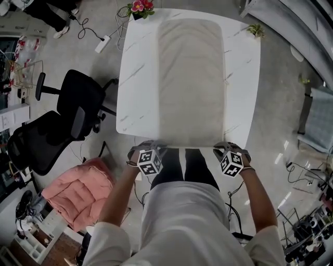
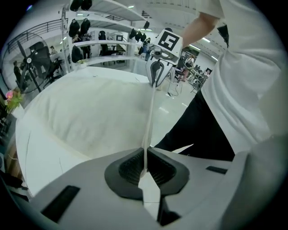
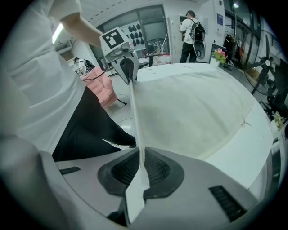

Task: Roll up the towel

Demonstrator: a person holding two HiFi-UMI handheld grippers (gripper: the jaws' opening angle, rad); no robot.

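Observation:
A beige towel [image 1: 190,78] lies spread flat along the white marble table [image 1: 136,93], its near edge at the table's front rim. My left gripper [image 1: 152,150] is shut on the towel's near left corner; in the left gripper view the towel's edge [image 2: 148,121] runs taut from between the pads [image 2: 130,167] to the other gripper. My right gripper [image 1: 227,151] is shut on the near right corner, with the towel's edge [image 3: 135,121] pinched between its pads [image 3: 155,168]. The edge between both grippers is lifted slightly off the table.
A pot of pink flowers [image 1: 140,8] stands at the table's far left corner, a small plant [image 1: 255,30] at the far right. Two black office chairs [image 1: 78,104] and a pink cushioned seat [image 1: 80,192] stand to the left. A person with a backpack [image 3: 191,33] stands beyond the table.

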